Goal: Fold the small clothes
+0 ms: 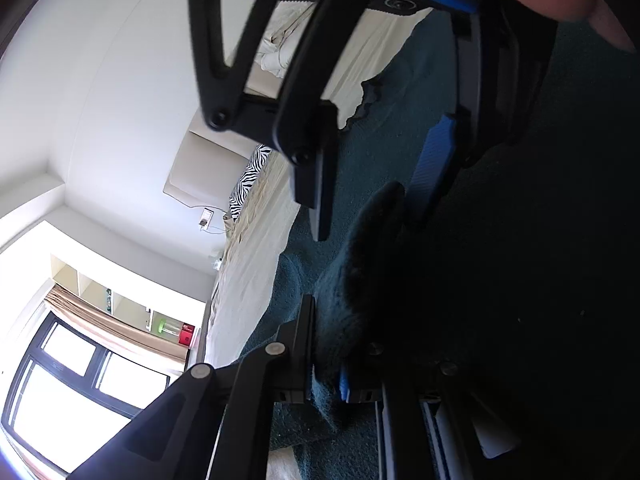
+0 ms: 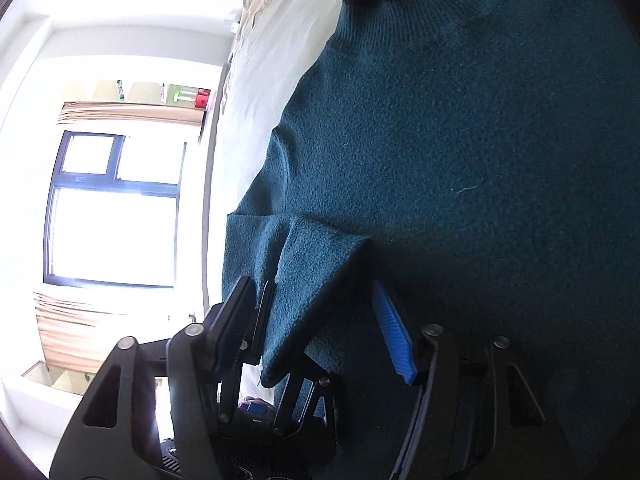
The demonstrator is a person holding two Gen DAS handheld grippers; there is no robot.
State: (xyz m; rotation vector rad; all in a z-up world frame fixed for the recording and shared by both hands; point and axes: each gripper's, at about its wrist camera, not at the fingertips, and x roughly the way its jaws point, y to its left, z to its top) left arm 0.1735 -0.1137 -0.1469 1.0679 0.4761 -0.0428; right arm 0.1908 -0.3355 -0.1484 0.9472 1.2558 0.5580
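On the pale bed [image 2: 260, 92], a teal knit garment [image 2: 460, 140] is spread, mostly unfolded. One raised corner is pinched by the left gripper [image 1: 328, 360]; the right gripper [image 2: 320, 320] is narrowed around a fold.

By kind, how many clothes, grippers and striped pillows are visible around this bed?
Teal knit garment: 1
Grippers: 2 (left gripper, right gripper)
Zebra-striped pillow: 1
Total: 4
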